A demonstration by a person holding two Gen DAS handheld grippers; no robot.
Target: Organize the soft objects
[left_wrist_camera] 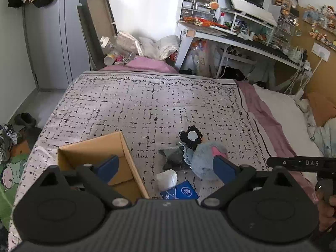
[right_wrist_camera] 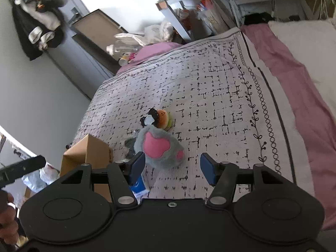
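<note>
A grey plush paw with pink pads (right_wrist_camera: 160, 149) lies on the patterned bedspread; it also shows in the left wrist view (left_wrist_camera: 204, 163). Behind it lie a black lace scrunchie (left_wrist_camera: 191, 139) and a small burger plush (right_wrist_camera: 164, 119). A dark crumpled wrapper (left_wrist_camera: 173, 158) and a blue tissue pack (left_wrist_camera: 177, 187) with white tissue lie beside an open cardboard box (left_wrist_camera: 100, 159). My left gripper (left_wrist_camera: 166, 168) is open and empty, above the box edge and tissue pack. My right gripper (right_wrist_camera: 172, 168) is open and empty, just in front of the plush paw.
The bedspread (left_wrist_camera: 147, 105) covers a bed with a pink sheet (right_wrist_camera: 294, 79) to the right. A cluttered desk (left_wrist_camera: 241, 33) stands behind the bed. Bottles and bags (left_wrist_camera: 117, 48) pile at the far corner. Shoes (left_wrist_camera: 25, 119) lie on the floor at left.
</note>
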